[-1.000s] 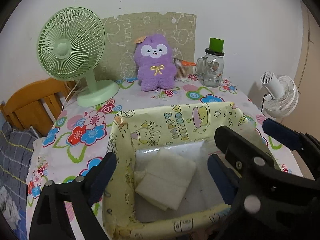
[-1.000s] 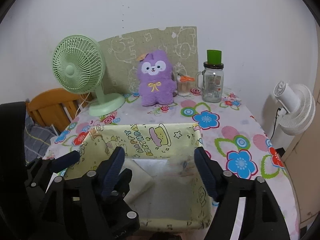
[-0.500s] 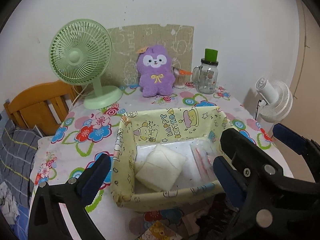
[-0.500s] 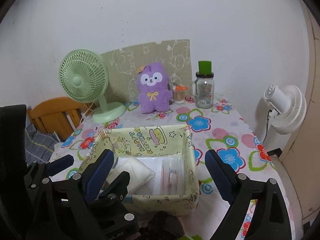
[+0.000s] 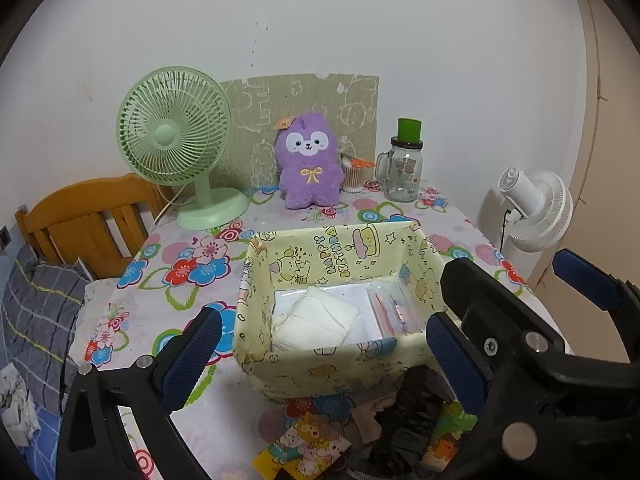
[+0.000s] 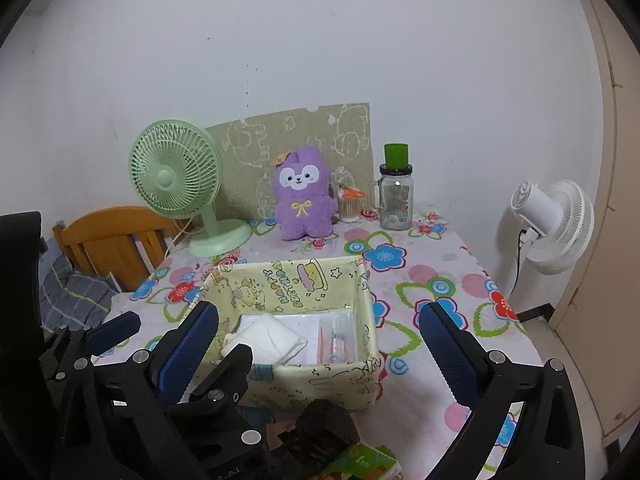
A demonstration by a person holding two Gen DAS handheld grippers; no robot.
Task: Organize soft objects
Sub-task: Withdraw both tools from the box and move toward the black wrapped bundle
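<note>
A: Both tongs have pulled back and up from the pale yellow cartoon-print fabric basket point(image 5: 328, 364) since a second ago; the whole basket now shows, with the pile at its near side.

B: And their state?

A: The left tongs point(image 5: 320, 356) stand spread wide with nothing between the pads. The right tongs point(image 6: 320, 344) are opening, also empty.

B: Where is the soft thing?

A: The folded white cloth point(image 5: 316, 320) lies inside the basket, at its left, beside a clear plastic packet point(image 5: 390, 312) at its right.

B: So that one is put away?

A: I judge so. Just in front of the basket, on the flowered counter point(image 5: 160, 280), lies a heap of dark fabric point(image 5: 404, 408) and printed cloths point(image 5: 304, 446), likely next.
</note>
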